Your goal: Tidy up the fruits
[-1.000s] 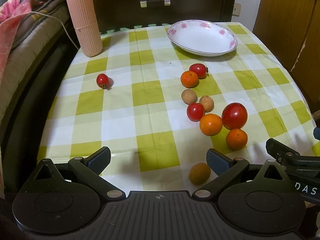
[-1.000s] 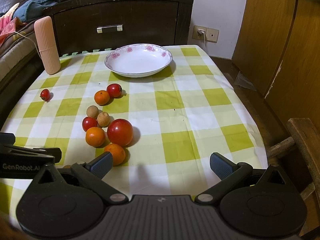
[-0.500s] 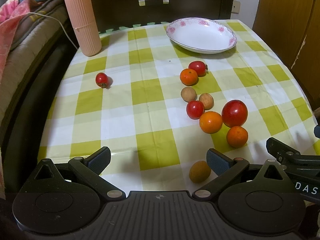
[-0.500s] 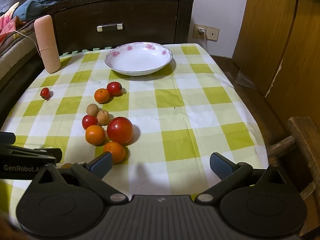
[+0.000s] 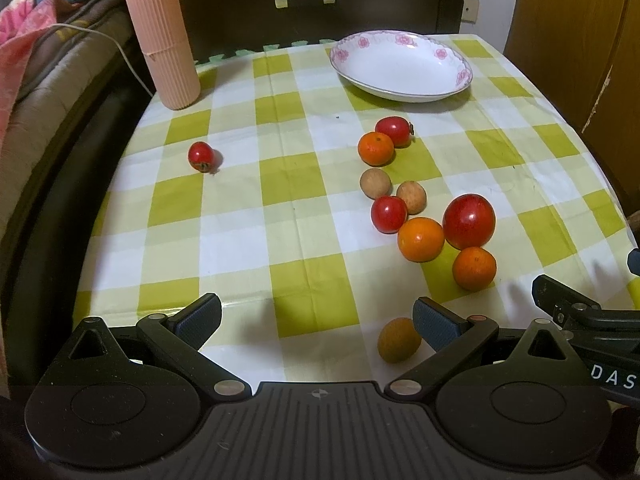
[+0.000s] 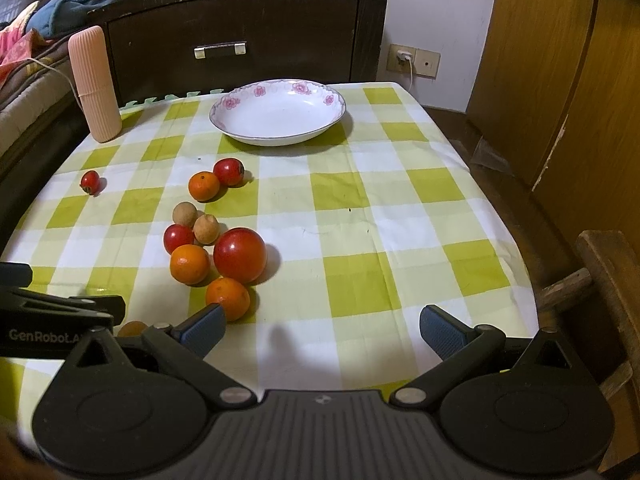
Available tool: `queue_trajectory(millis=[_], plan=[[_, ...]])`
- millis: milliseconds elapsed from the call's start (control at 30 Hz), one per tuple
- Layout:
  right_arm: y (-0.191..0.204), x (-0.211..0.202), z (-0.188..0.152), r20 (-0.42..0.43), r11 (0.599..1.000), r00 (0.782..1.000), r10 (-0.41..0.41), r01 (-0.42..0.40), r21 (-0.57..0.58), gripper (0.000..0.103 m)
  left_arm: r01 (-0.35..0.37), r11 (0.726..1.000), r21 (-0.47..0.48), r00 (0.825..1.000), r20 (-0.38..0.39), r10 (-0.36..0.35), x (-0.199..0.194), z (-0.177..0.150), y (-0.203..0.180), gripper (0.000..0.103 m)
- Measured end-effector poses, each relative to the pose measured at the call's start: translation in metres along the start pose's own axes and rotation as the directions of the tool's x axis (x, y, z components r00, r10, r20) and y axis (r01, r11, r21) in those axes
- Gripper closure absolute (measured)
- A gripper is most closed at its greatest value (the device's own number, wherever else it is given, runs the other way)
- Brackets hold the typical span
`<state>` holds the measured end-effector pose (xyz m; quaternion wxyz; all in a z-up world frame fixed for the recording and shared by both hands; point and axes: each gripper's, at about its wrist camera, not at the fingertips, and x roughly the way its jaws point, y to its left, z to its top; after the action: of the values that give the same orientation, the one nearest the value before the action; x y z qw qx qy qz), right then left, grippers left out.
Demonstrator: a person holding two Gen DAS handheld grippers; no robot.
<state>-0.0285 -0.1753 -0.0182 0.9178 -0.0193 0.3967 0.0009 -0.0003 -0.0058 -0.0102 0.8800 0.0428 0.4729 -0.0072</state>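
Observation:
Fruit lies loose on the green-checked tablecloth (image 5: 288,184): a large red apple (image 5: 469,221), three oranges (image 5: 420,239), small red fruits (image 5: 388,213) and brown longans (image 5: 375,184). One small red fruit (image 5: 201,156) sits alone at the left. A brown fruit (image 5: 398,340) lies beside my left gripper's right finger. A white flowered bowl (image 6: 278,117) stands empty at the far side. My left gripper (image 5: 318,320) is open above the near table edge. My right gripper (image 6: 322,330) is open too, with its left finger close to the nearest orange (image 6: 228,298).
A pink ribbed cylinder (image 5: 162,40) stands upright at the table's far left corner. A dark wooden drawer unit (image 6: 240,44) stands behind the table, bedding (image 5: 36,52) lies left, wooden cabinets (image 6: 560,80) stand right. A wooden chair part (image 6: 604,264) sits by the table's right edge.
Both grippers have crept slightly forward over the table, so the fruit looks a little nearer. Nothing on the cloth has moved and both grippers remain open.

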Motion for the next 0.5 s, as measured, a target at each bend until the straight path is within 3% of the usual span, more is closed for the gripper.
queue_trajectory(millis=[500], plan=[[-0.0046, 0.0061, -0.0024, -0.039, 1.000, 0.999, 0.000, 0.000, -0.013, 0.001, 0.024, 0.999, 0.033, 0.999, -0.032, -0.023, 0.0079, -0.0032, -0.0044, 0.000]])
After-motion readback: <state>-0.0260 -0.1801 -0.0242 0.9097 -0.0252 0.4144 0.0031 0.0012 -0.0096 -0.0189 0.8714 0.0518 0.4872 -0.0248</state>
